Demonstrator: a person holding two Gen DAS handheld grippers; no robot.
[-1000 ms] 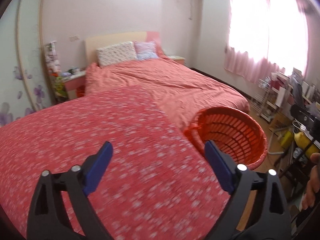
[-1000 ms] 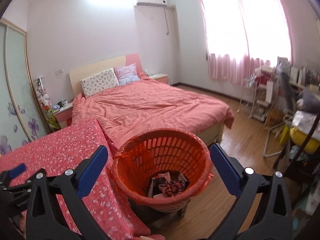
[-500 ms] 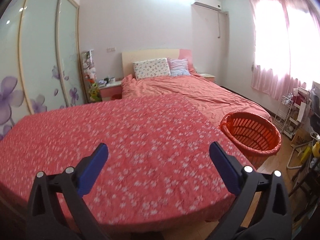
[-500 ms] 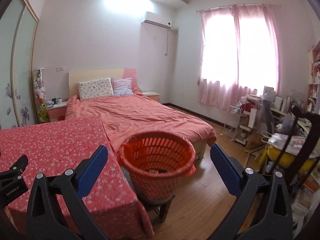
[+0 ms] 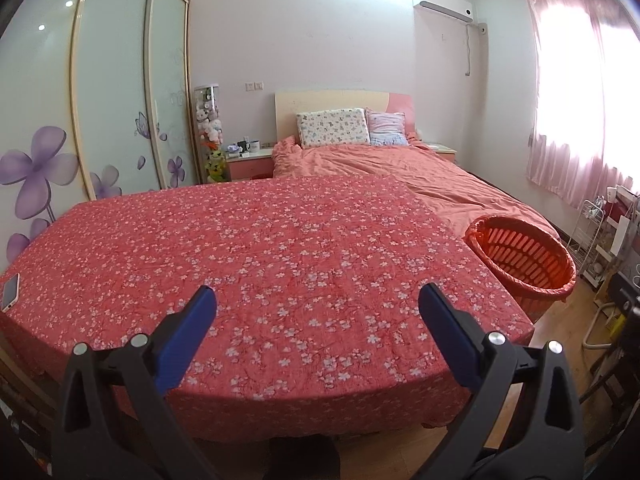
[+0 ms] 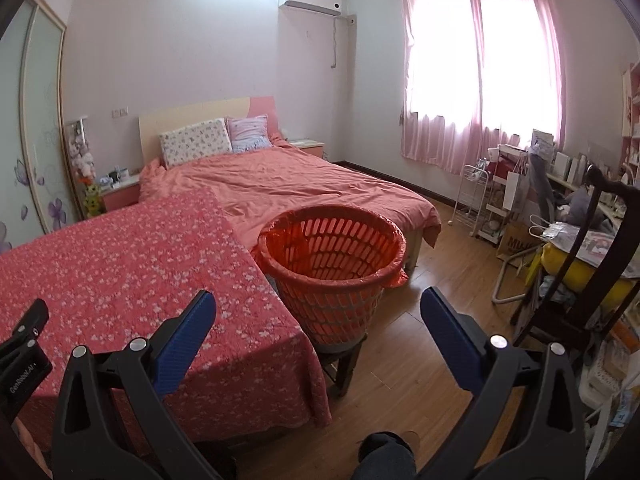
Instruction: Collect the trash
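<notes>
An orange slatted basket (image 6: 332, 264) lined with an orange bag stands on a low stool beside the table; its rim (image 5: 524, 256) shows at the right in the left wrist view. Its inside is hidden from here. My left gripper (image 5: 318, 300) hangs open over the near edge of a table covered by a red flowered cloth (image 5: 256, 264), nothing between its blue pads. My right gripper (image 6: 318, 300) is open too, in front of the basket and short of it. No trash shows on the cloth.
A phone (image 5: 10, 292) lies at the table's left edge. Behind are a bed (image 6: 296, 188) with a pink cover, a wardrobe (image 5: 100, 92) with sliding doors, and cluttered shelves and a dark chair (image 6: 580, 248) at the right. Wooden floor (image 6: 432, 360) lies between basket and chair.
Both views have pulled back from the basket and table. The basket's contents, seen earlier in the right wrist view, are out of sight. Both grippers stay open.
</notes>
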